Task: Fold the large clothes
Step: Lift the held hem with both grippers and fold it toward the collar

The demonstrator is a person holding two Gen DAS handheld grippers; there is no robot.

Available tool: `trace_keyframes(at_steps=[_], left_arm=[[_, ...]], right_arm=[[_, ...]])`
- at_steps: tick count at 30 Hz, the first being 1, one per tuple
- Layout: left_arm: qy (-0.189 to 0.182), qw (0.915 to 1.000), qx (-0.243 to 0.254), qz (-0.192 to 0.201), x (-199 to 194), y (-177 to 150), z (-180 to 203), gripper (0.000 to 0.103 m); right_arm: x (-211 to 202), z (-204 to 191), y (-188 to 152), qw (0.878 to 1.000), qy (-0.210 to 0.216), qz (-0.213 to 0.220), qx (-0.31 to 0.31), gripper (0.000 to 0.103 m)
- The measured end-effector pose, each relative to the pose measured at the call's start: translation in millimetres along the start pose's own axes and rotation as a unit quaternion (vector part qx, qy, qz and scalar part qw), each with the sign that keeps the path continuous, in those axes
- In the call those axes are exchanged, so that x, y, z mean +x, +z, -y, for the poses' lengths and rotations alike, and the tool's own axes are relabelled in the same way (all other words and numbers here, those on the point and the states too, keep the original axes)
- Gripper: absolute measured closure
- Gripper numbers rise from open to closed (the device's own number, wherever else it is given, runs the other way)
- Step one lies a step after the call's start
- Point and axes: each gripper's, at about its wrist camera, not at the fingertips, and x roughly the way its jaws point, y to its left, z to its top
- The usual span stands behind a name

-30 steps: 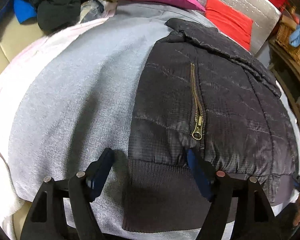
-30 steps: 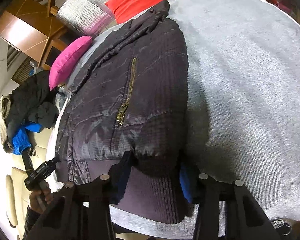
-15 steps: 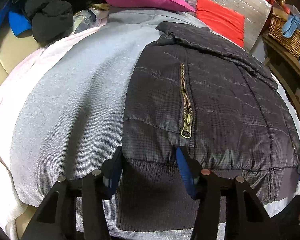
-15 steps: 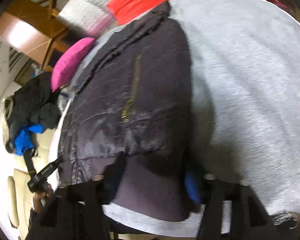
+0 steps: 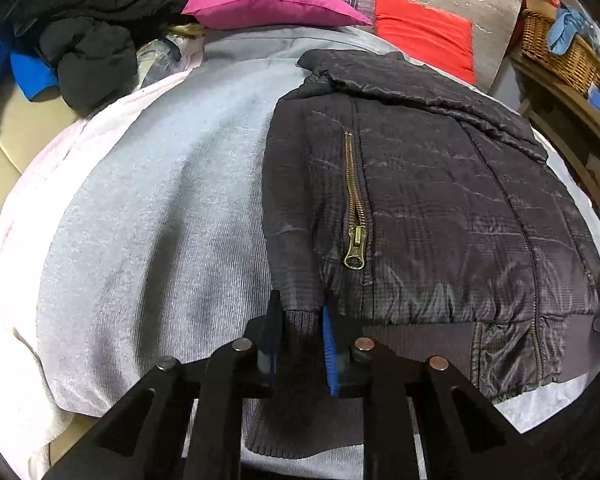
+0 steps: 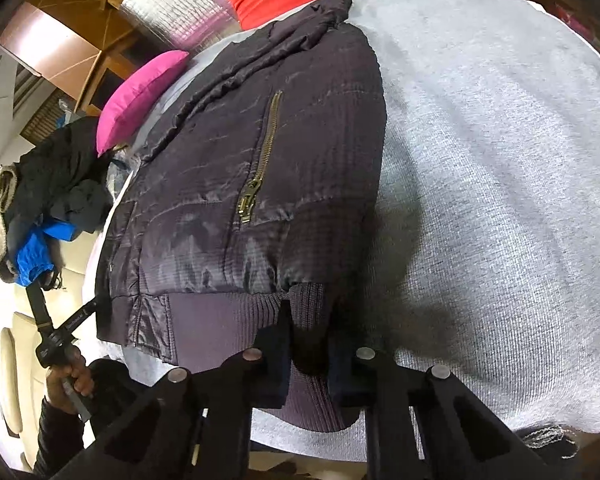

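A dark quilted jacket [image 5: 428, 208] with a brass zipper [image 5: 354, 200] lies flat on a grey cloth [image 5: 160, 208], its ribbed hem toward me. It also shows in the right wrist view [image 6: 240, 168]. My left gripper [image 5: 300, 312] is shut on the jacket's ribbed hem at its left corner. My right gripper [image 6: 310, 320] is shut on the ribbed hem at the jacket's right corner. The fabric bunches up between each pair of jaws.
A pink pillow [image 5: 268, 0] and a red cushion [image 5: 424, 44] lie at the far edge. A pile of dark and blue clothes [image 5: 72, 52] sits at the far left. A wicker basket [image 5: 560, 52] stands on a shelf at the right.
Both grippers were open around the hem and have closed on it. The left one also shifted in toward the jacket's left corner.
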Motion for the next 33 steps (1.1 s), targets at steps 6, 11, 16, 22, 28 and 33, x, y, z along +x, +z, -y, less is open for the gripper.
trace_keyframes(at_steps=[6, 11, 16, 22, 28, 33], left_arm=[[-0.021, 0.9997, 0.003, -0.012, -14, -9, -7, 0.087], [-0.038, 0.9992, -0.002, -0.015, -26, -16, -11, 0.087], [-0.041, 0.999, -0.004, -0.018, -31, -20, -13, 0.087], [-0.042, 0.9987, -0.01, -0.028, -22, -16, -17, 0.085], [-0.049, 0.9981, -0.026, -0.027, -17, -18, -12, 0.056], [-0.066, 0.9969, -0.026, -0.035, -14, -21, -6, 0.044]], right_arm=[[-5, -1, -1, 1.0, -0.005, -0.014, -0.019, 0.089], [-13, -1, -5, 0.999, -0.007, -0.026, -0.021, 0.089], [-18, 2, -13, 1.0, -0.004, -0.029, -0.01, 0.089], [-14, 5, -13, 1.0, 0.006, -0.026, 0.01, 0.085], [-13, 9, -10, 0.999, 0.014, -0.025, 0.029, 0.083], [-13, 10, -10, 0.999, 0.008, -0.029, 0.034, 0.081]])
